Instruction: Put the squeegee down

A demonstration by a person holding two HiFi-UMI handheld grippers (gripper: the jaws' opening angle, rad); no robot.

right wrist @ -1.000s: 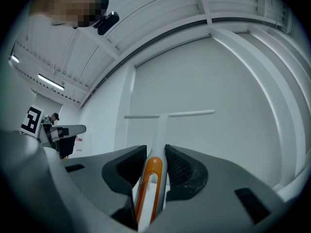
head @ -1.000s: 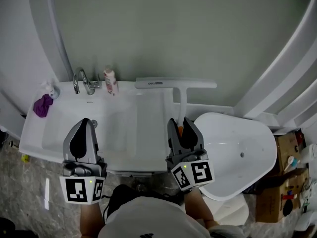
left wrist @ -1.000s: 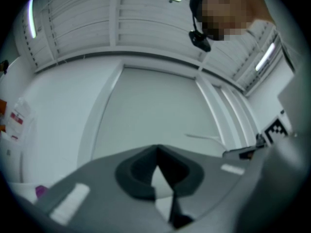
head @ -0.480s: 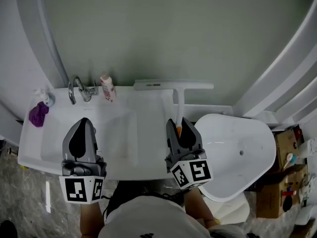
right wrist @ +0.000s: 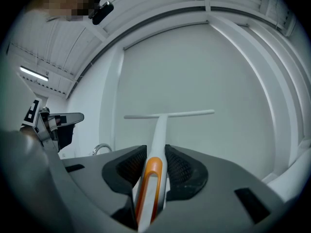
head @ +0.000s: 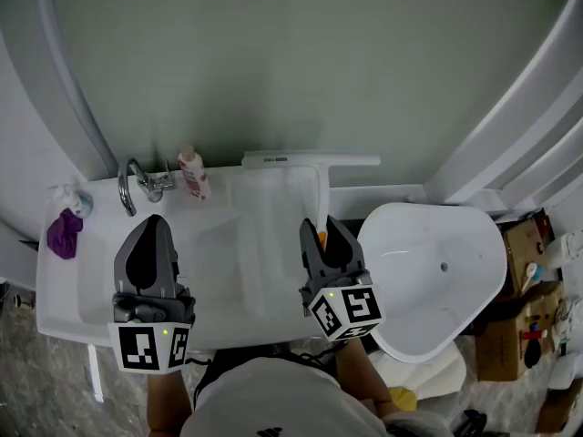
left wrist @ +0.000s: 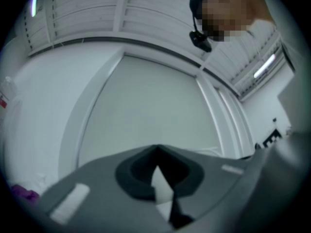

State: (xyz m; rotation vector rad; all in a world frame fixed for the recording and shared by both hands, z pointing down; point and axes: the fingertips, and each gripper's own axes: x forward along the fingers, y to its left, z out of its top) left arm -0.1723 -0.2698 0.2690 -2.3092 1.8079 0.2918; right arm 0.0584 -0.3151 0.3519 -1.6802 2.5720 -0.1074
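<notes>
The squeegee [head: 321,198] is white with an orange grip; its long blade [head: 310,160] lies crosswise at the back edge of the sink counter, against the grey-green wall. My right gripper [head: 322,228] is shut on the handle, and in the right gripper view the orange grip [right wrist: 151,171] sits between the pads while the blade [right wrist: 170,114] stands level ahead. My left gripper [head: 152,224] hovers over the sink basin [head: 91,276] with its jaws together and nothing in them, as the left gripper view [left wrist: 156,152] also shows.
A chrome faucet [head: 127,188] and a small bottle [head: 191,173] stand at the back of the counter. A purple cloth [head: 62,230] lies at its left end. A white toilet bowl [head: 437,271] is at the right, with cardboard boxes [head: 519,262] beyond.
The sink and faucet sit lower in the head view than before. Both grippers have shifted slightly left over the counter. The right one still grips the squeegee; the left stays shut.
</notes>
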